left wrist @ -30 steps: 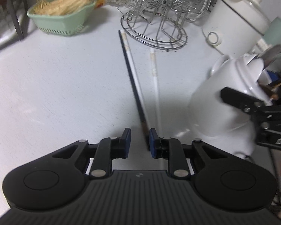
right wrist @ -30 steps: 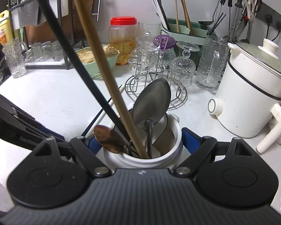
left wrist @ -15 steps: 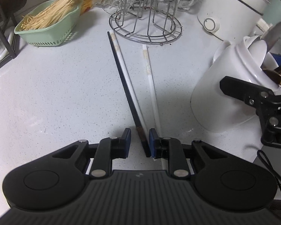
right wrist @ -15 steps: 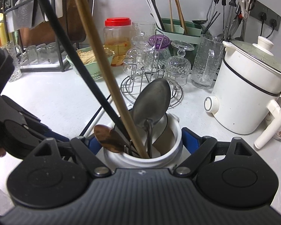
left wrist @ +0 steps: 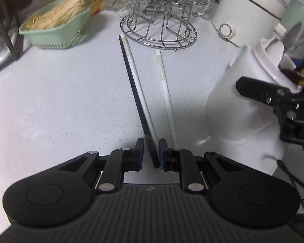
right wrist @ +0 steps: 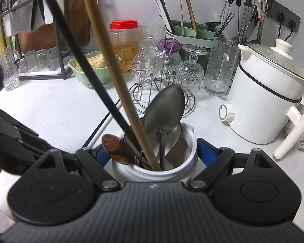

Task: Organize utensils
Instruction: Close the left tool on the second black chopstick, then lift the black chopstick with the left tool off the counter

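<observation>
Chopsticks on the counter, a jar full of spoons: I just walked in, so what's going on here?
Someone is tidying utensils with two handheld grippers. The right gripper clamps the white jar, which already holds spoons and chopsticks. The left gripper sits low on the counter with its jaws around the near end of the black chopstick, not quite closed. Two white chopsticks lie beside it.

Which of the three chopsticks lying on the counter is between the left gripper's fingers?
The black chopstick. Its near end sits between the left gripper fingers, while the two white chopsticks lie beside it to the right, outside the fingers.
</observation>
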{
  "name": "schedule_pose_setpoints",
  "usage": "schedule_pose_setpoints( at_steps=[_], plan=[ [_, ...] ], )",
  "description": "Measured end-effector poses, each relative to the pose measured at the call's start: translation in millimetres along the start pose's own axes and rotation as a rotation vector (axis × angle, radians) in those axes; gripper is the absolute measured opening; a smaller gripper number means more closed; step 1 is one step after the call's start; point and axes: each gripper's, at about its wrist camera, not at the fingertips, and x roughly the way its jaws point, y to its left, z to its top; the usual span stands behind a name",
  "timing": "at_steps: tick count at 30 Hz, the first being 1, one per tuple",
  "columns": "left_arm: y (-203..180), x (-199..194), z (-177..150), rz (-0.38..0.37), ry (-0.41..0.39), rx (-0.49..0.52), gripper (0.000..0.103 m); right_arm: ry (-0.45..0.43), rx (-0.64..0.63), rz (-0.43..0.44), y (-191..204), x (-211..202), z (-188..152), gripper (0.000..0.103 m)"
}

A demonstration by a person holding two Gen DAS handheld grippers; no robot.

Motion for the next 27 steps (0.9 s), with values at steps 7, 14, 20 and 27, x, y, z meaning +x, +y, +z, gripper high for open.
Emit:
schedule_pose_setpoints(
  at_steps=[7,14,20,27],
  plan=[
    [12.4,-7.9,-6.4,-0.018,-0.040,-0.080,0.019,0.005,-0.001,0.000,0.1,-0.3,0.2,0.089],
    [11.3,-4.3,-7.6,0.011,-0.038,-0.076,0.018,0.005,-0.006,0.002,-0.3,0.1,1.0,0.089],
    [3.5,-1.5,-4.1,0.045,-0.011,-0.035,0.009,0.009,-0.014,-0.001,0.9,0.3,1.6,0.089],
    [10.3,-4.2,-6.0,0.011,0.022,-0.073,0.008,0.019,-0.007,-0.010,1.7,1.5,3.3,0.089]
  ],
)
